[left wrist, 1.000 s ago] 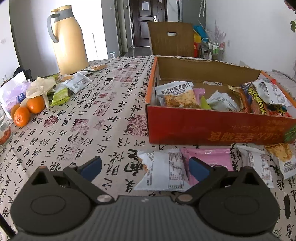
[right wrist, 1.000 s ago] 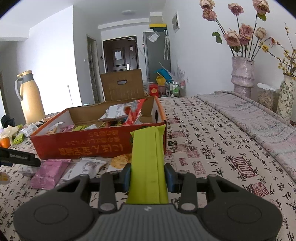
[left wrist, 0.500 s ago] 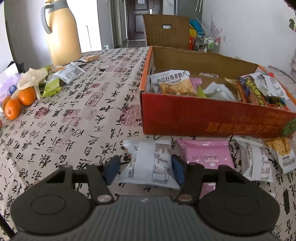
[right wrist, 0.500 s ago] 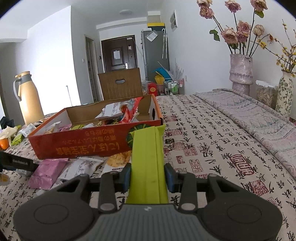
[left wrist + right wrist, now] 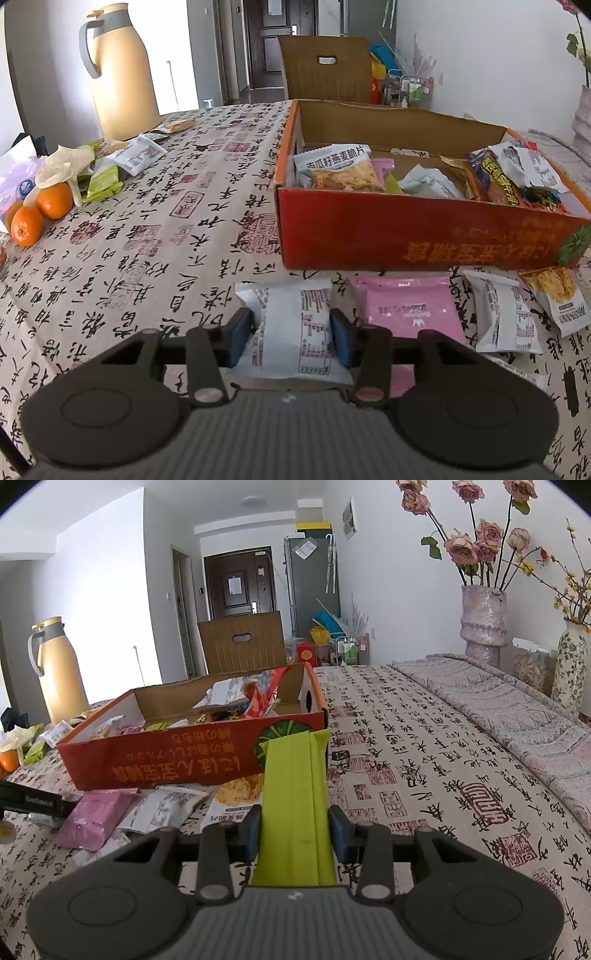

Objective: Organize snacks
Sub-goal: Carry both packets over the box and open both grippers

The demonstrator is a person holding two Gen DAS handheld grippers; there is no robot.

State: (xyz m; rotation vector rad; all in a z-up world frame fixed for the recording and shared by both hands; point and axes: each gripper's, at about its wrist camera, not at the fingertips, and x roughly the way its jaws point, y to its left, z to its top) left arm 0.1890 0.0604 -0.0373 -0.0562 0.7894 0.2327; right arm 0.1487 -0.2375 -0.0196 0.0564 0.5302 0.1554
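Closing left tool point(image 5: 291, 341) astride white snack packet point(image 5: 291, 332), pads touching; right tool point(image 5: 295, 829) clamping green packet point(image 5: 295, 797).

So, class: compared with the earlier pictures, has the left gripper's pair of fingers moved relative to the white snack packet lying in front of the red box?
Yes. The left gripper has just been closing; its pads now flank the white snack packet.

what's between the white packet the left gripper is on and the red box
Only bare calligraphy-print tablecloth separates the white snack packet from the red cardboard box, shown in the left wrist view.
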